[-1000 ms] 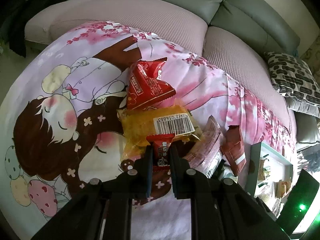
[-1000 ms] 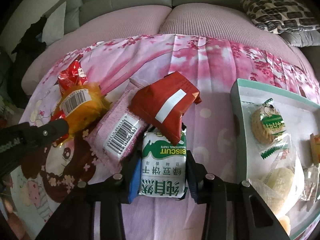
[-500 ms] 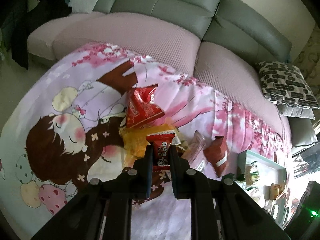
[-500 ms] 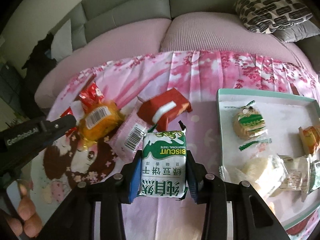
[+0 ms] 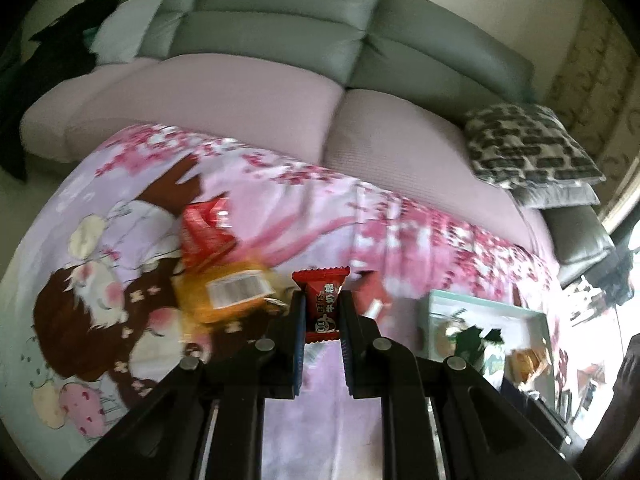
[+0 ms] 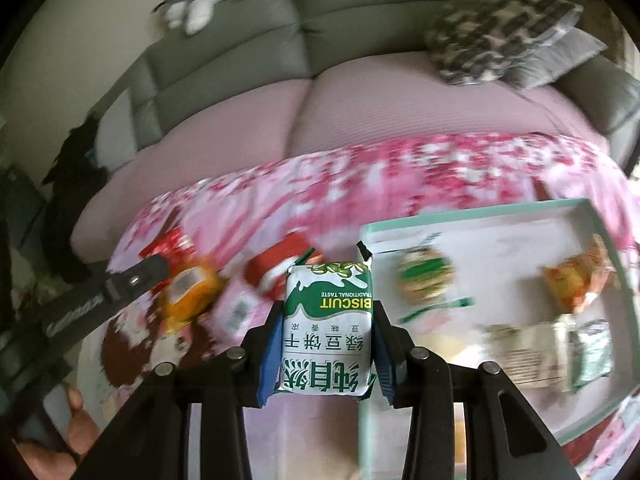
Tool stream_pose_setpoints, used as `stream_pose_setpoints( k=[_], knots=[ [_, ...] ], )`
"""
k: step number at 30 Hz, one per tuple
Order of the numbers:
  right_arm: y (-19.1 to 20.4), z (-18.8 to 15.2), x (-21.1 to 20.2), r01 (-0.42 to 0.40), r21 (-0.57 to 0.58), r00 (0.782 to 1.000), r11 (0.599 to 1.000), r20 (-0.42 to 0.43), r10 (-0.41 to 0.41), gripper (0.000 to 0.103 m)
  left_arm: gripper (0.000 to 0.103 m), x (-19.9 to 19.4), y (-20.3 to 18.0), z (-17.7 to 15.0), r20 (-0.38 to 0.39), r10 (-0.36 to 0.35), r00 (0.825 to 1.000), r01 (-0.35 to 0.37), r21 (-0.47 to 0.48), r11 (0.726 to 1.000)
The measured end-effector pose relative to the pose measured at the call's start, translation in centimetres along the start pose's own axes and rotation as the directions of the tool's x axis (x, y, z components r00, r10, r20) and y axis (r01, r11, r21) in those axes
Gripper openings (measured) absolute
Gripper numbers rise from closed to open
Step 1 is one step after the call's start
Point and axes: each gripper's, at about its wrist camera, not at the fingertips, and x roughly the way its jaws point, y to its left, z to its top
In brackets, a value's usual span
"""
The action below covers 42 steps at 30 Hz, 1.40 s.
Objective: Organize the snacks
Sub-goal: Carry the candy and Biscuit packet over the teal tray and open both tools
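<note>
Two tools work above the pink printed bedspread as you sort snacks toward the mint tray, which already keeps several packets together. Your right tool clamps the green biscuit pack by its sides, near the tray's edge. Your left tool pinches the small red candy, clear of the loose pile.

Sofa: top of both views, behind the cloth.
Cushion: upper right, on the sofa seat.
Loose packets: centre-left, on the cloth.
Tray: right of the packets, wrapped snacks in it.
</note>
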Motion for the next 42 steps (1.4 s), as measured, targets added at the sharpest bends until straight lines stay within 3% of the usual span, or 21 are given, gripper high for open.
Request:
stream_pose_setpoints(
  k=[7,13,18,37,42],
  knots=[
    [-7.2,1.0,-0.8,0.086,0.145,0.996,0.986,0.019,-0.090,0.042,0.016,1.8,-4.8,-1.3,-0.027,-0.070,0.997,0.072,0.114,0.991],
    [-11.7,1.4,-1.1,0.157,0.224,0.986,0.962,0.015,-0.165,0.042,0.016,3.7,-9.5,-2.8,-0.065,-0.112,0.992,0.124,0.237,0.964],
    [-14.3,1.1,-0.4,0.170,0.270,0.985,0.948,-0.014,-0.173,0.042,0.016,5.7,-12.2,-4.0,-0.119,-0.135,0.984,0.164,0.284,0.945],
    [-14.6,1.0,0.7,0.200,0.236,0.980,0.951,-0.027,-0.199,0.042,0.017,8.7,-14.5,-6.1,-0.197,-0.100,0.975,0.162,0.333,0.929],
    [-14.4,1.0,0.9,0.199,0.227,0.980,0.953,-0.033,-0.197,0.043,0.035,8.6,-14.5,-6.0,-0.210,-0.088,0.974,0.154,0.324,0.933]
  ],
)
